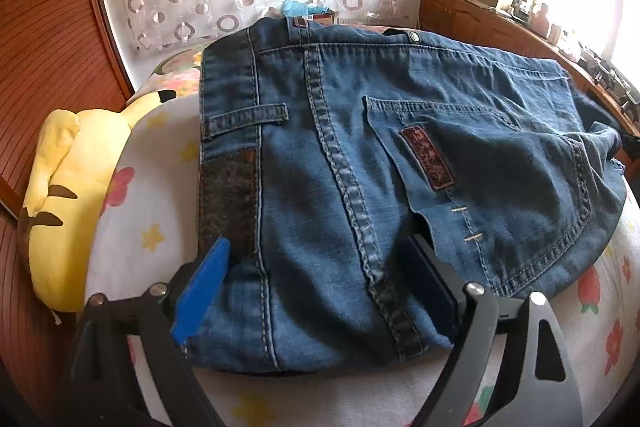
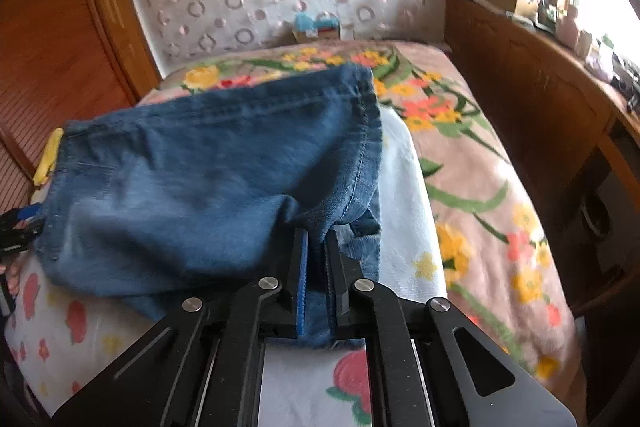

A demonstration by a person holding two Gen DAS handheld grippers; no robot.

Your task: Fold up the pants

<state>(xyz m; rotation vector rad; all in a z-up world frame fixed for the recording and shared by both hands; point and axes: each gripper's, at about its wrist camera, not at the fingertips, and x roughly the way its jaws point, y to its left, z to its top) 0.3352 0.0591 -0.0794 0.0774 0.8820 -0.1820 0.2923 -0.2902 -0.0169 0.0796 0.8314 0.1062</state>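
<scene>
Blue denim pants (image 1: 360, 163) lie folded on a white floral-print quilt (image 1: 152, 195) on a bed, waistband towards the curtained wall. The left gripper (image 1: 316, 283) straddles the near edge, jaws wide. The right gripper (image 2: 316, 267) pinches a denim fold. A yellow plush toy (image 1: 68, 187) lies beside the quilt.

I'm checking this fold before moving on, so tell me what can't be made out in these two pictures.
- Left wrist view: the jeans cover their own lower layers and legs; fold count unknown.
- Left wrist view: the yellow plush is partly behind the bedding.
- Right wrist view: motion blur smears the denim; the right hand-held gripper hides the pinched edge.
- Right wrist view: the left hand-held gripper is cut off by the frame's left edge.
</scene>
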